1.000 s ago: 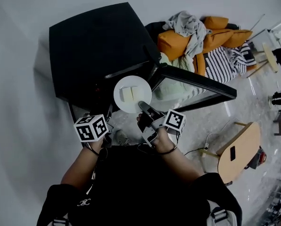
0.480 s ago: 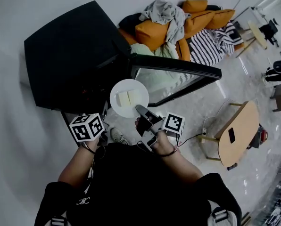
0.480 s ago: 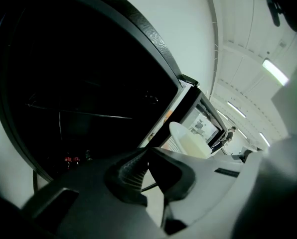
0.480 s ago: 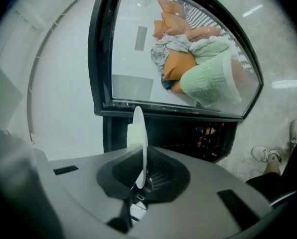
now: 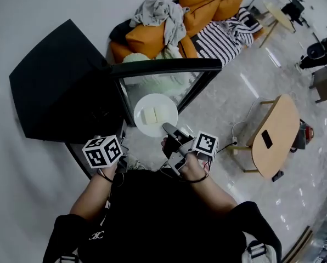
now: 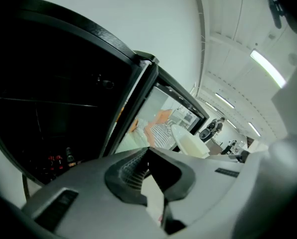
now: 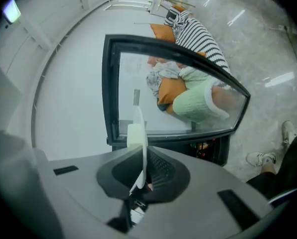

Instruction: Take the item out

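Holding: your right tongs (image 5: pixel 167 128) are clenched on the near rim of the plate (image 5: pixel 156 114). The right gripper view shows the plate edge-on, a thin white line between the ribbed dark pads.
Item: you carry a round, smooth, shallow white plate, face up, with two pale cream blocks (image 5: pixel 151 115) on it. They are rectangular and lie side by side.
Where it is: the plate is in the air outside the cabinet (image 5: pixel 59 86), in front of the open door (image 5: pixel 163 66) and above the floor (image 5: pixel 235 92).
Other hand: your left tongs (image 6: pixel 148 151) have their tips pressed together on nothing and face the cabinet's dark inside.
Cabinet: it is a matt black box. Its door is a clear glass pane in a dark frame, swung wide. Small bottles (image 6: pixel 59 161) with red tops stand low inside.
Floor: pale, glossy and marbled, with streaks of light on it.
Behind: plump orange cushions (image 5: pixel 147 37), a black-and-white striped cloth (image 5: pixel 221 37) and a crumpled grey garment (image 5: pixel 155 10).
Since a second ago: the plate was at the cabinet's mouth, by the door's hinge side. Now it is clear of the opening and overlaps the door's lower edge in the head view. The cabinet lies further left in that view. Your grip on the rim and the lie of the blocks are unchanged.
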Demonstrator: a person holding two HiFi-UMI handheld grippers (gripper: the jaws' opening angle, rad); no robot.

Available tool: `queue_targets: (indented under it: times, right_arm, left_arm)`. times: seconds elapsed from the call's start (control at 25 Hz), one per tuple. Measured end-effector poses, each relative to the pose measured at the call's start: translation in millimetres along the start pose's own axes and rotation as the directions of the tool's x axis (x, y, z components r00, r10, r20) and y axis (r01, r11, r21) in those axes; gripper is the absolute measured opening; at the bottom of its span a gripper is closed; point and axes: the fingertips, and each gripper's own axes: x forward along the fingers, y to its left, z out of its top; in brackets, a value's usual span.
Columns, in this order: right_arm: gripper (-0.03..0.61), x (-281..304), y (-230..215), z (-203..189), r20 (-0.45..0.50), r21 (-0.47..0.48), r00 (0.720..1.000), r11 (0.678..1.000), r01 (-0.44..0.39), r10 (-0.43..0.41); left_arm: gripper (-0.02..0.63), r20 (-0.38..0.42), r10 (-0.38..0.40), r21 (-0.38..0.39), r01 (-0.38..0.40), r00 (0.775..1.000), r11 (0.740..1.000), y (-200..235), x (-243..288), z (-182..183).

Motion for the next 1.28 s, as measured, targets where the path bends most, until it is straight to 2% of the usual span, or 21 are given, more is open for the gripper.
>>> queue_targets:
  times: [0.2,0.36,0.76,0.92,1.04,1.28]
  right_arm:
    - [0.026,-54,-11,38,0.118,0.041,0.993,0.999,0.020,-0.025]
    - [0.026,-98,-21,70,0.219,0.073,0.974,0.997,0.036,-0.051]
    - [0.026,-200,-42,127,0.454,0.140,0.887,0.990,0.021,-0.083]
    - [0.026,-225,-43,139,0.500,0.140,0.863,0.990,0.005,-0.075]
    - [0.026,-225,-49,146,0.526,0.135,0.848,0.991,0.000,-0.072]
    - [0.025,-221,-50,150,0.531,0.121,0.846,0.993,-0.010,-0.056]
  left_arm:
    - [0.008,-0.046,-0.073,0.052,0.076,0.996,0.996,-60,27,-13]
    - [0.009,-0.083,-0.139,0.105,0.147,0.987,0.983,-110,48,-19]
    - [0.009,-0.194,-0.271,0.211,0.310,0.943,0.927,-213,84,-49]
    - [0.009,-0.226,-0.296,0.233,0.346,0.928,0.909,-239,92,-59]
    - [0.009,-0.238,-0.311,0.241,0.366,0.920,0.899,-242,103,-62]
    - [0.008,-0.251,-0.302,0.244,0.362,0.920,0.900,-238,108,-63]
